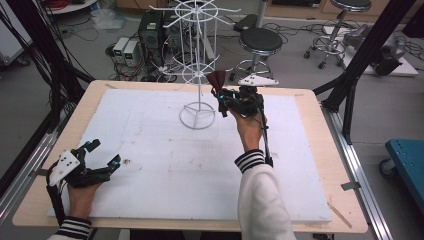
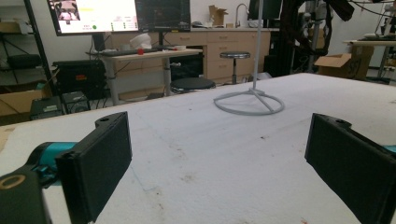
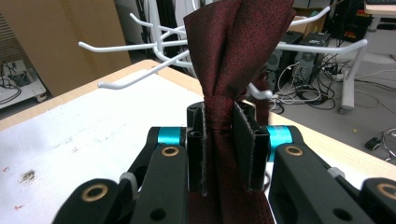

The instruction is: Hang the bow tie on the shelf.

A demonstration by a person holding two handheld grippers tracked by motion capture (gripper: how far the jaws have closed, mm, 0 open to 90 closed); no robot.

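Dark red fabric gripped beside the wire rack, left gripper idle at the near-left corner.

Black jaws of the right gripper (image 3: 219, 149) are clamped tight on a dark red bow tie (image 3: 233, 51), its knot pinched between the pads and its folds fanning up above them. From the high view, this gripper (image 1: 223, 100) is held up over the far middle of the white mat (image 1: 165, 170), just right of the white wire rack (image 1: 198, 60) with its ring base near the mat's far edge. The left gripper (image 1: 102, 152) rests at the table's near-left corner, jaws spread wide with nothing between them, pointing across the bare mat toward the rack's base.
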